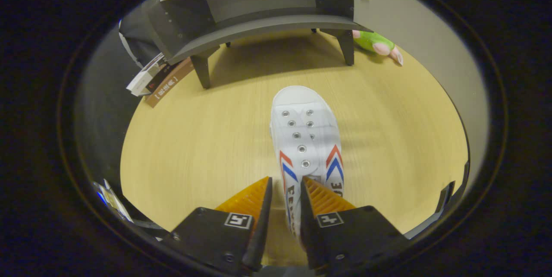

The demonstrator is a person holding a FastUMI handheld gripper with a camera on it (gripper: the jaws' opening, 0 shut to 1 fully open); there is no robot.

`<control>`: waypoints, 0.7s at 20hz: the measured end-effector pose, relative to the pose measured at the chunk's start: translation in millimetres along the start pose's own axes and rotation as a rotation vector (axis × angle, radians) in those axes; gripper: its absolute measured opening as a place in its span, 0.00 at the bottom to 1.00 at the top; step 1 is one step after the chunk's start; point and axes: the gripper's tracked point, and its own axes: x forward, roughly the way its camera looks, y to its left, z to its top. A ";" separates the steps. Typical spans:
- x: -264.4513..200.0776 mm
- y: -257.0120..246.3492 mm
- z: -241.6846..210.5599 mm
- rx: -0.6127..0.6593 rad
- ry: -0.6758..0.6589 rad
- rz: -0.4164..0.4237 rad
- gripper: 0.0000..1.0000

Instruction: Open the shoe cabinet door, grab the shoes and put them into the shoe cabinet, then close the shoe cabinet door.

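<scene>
Shoe (307,139) heel-side wall pinched between fingers (284,190), over wood floor (194,147); open cabinet (258,14) beyond.

A white canvas shoe (307,139) with metal eyelets, no laces, and red and blue chevrons on its sides sits in the centre of the frame, toe pointing up toward the cabinet. Its heel end is pinched between the tool's (284,193) two fingers. The dark grey shoe cabinet (258,14) stands on short legs across the top of the frame, its door (414,26) swung open at upper right, the inside bare.
</scene>
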 end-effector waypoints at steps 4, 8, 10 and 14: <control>7.0 -0.9 0.9 -0.004 -0.009 0.047 0.14; -9.3 -7.5 5.2 -0.088 -0.065 0.009 0.04; -16.6 -7.2 5.9 -0.084 -0.075 0.014 0.04; -53.2 -18.4 6.5 -0.103 -0.136 0.014 0.04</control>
